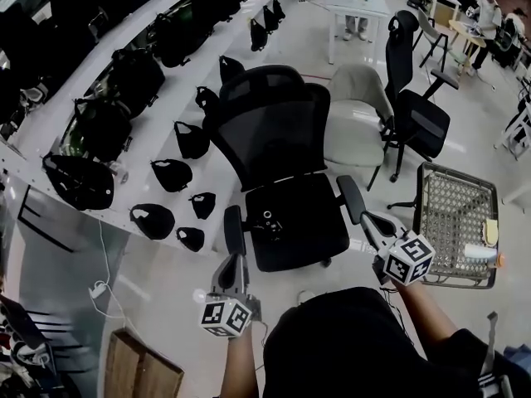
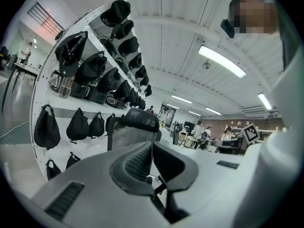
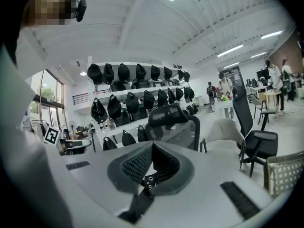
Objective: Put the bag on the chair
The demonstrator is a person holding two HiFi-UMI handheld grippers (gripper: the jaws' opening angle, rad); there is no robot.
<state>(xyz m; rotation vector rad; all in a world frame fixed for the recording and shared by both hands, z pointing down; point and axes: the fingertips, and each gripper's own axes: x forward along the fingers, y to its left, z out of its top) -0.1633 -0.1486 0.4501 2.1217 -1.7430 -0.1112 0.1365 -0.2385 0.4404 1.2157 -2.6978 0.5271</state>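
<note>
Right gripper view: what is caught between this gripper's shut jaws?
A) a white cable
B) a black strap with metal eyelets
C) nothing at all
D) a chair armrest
B: the right gripper has its jaws together on a black strap with metal eyelets, which runs down from where they meet.

Big open-plan office/lab space: white wall shelves (image 1: pixel 187 81) w/ rows of black bags (image 1: pixel 137 77), mesh office chairs (image 1: pixel 278 131), desks (image 1: pixel 357 5) w/ people (image 3: pixel 274 77) at back, ceiling strip lights (image 2: pixel 222 61)
</note>
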